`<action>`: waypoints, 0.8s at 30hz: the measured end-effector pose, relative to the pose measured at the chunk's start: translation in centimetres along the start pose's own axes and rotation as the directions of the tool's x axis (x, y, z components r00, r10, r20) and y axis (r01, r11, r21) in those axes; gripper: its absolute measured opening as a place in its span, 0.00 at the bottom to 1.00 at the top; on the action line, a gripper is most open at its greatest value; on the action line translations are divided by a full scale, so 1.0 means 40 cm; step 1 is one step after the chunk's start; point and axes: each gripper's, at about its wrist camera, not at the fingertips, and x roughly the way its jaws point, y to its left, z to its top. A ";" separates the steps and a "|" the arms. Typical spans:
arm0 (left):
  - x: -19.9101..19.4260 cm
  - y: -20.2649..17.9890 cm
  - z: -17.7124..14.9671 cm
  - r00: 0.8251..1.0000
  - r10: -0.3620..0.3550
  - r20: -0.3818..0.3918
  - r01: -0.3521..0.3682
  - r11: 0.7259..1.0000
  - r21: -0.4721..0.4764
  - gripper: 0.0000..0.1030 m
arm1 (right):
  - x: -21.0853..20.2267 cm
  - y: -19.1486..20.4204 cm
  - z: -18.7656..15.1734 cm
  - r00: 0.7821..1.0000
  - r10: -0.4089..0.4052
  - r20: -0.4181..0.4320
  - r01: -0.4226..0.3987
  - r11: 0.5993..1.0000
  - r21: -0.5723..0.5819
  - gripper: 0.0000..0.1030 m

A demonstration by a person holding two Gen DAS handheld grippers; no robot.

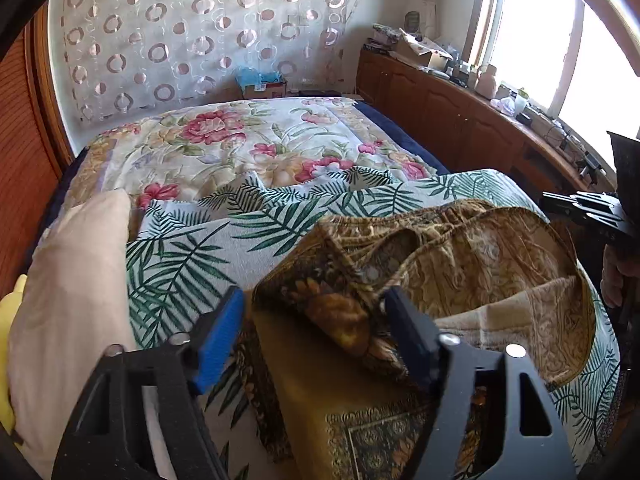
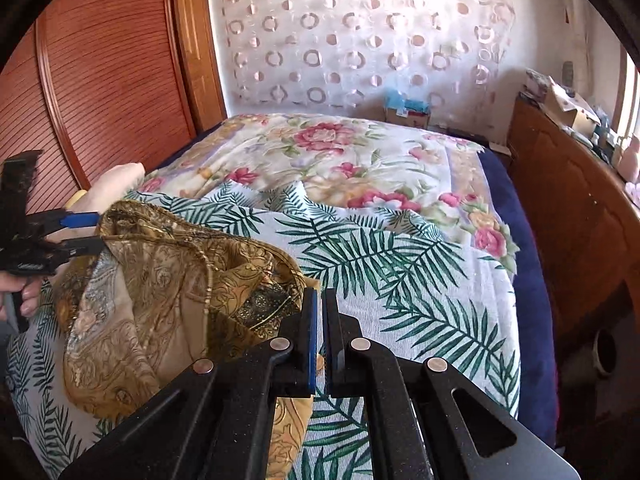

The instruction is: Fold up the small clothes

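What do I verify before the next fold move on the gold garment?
1. left gripper fingers open around a bunched fold: ok.
2. right gripper fingers closed: ok. Fabric pinched between them: cannot tell.
3. gold garment lying flat: not ok, crumpled and gaping.
4. cord tucked away: not ok, loose across the fabric.
5. palm-print sheet under the garment fairly smooth: ok.
6. pillow apart from the garment: ok.
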 end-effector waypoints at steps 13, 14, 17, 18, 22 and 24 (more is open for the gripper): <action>0.047 0.056 0.050 1.000 -0.006 -0.008 0.005 0.996 -0.086 0.07 | -0.138 0.050 -0.093 0.993 0.108 0.045 -0.103 0.991 -0.090 0.44; 0.047 0.052 0.049 1.000 0.001 -0.011 -0.002 0.996 -0.084 0.07 | -0.145 0.048 -0.100 0.992 0.117 0.043 -0.112 0.990 -0.090 0.46; 0.047 0.038 0.047 1.000 0.024 -0.011 -0.025 0.998 -0.058 0.11 | -0.148 0.056 -0.124 0.991 0.133 0.027 -0.130 0.986 -0.107 0.49; 0.045 0.035 0.048 1.000 0.027 -0.009 -0.027 0.998 -0.055 0.15 | -0.138 0.061 -0.130 0.991 0.132 0.012 -0.130 0.985 -0.115 0.49; 0.003 0.043 0.046 0.999 0.027 0.041 -0.024 0.997 -0.068 0.52 | -0.076 0.060 -0.121 0.996 0.091 -0.024 -0.093 0.990 -0.106 0.49; -0.021 0.046 0.043 0.997 0.031 0.065 -0.027 0.998 -0.063 0.66 | -0.044 0.052 -0.107 0.999 0.041 -0.028 -0.043 0.995 -0.094 0.49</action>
